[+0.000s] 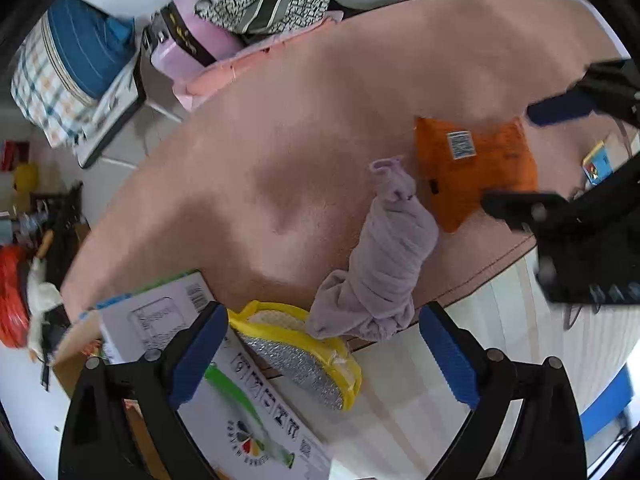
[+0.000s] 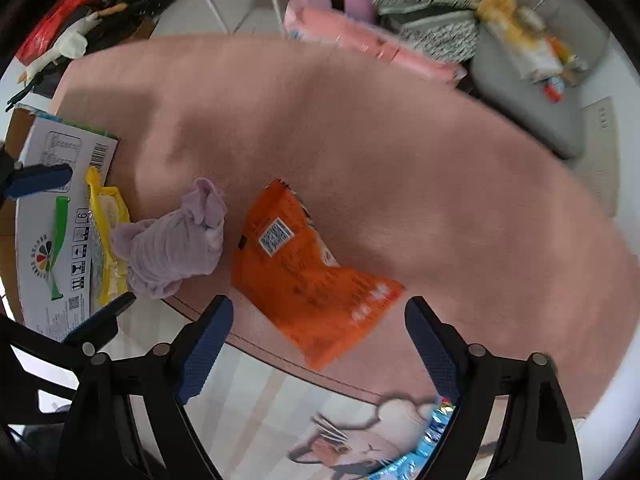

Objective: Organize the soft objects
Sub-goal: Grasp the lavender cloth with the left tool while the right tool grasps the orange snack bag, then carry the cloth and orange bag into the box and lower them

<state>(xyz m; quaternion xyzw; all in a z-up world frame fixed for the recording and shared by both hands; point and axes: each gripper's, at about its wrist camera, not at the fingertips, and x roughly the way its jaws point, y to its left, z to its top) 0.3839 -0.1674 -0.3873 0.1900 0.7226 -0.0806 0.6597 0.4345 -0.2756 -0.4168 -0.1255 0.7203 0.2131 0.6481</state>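
A large pink, short-piled fabric mat (image 2: 360,152) fills the middle of both views, spread over a pale tiled floor (image 2: 256,384). 2 things lie directly on it near its lower edge: a crumpled orange plastic snack packet (image 2: 308,280) with a white barcode label, at centre in the right wrist view, and just left of it a bunched lilac ribbed cloth (image 2: 172,248). Whether they touch is unclear. At lower left, a white printed cardboard box (image 1: 256,408) overlaps the mat's corner, with a yellow-rimmed silver foil pouch (image 1: 304,356) resting on it.
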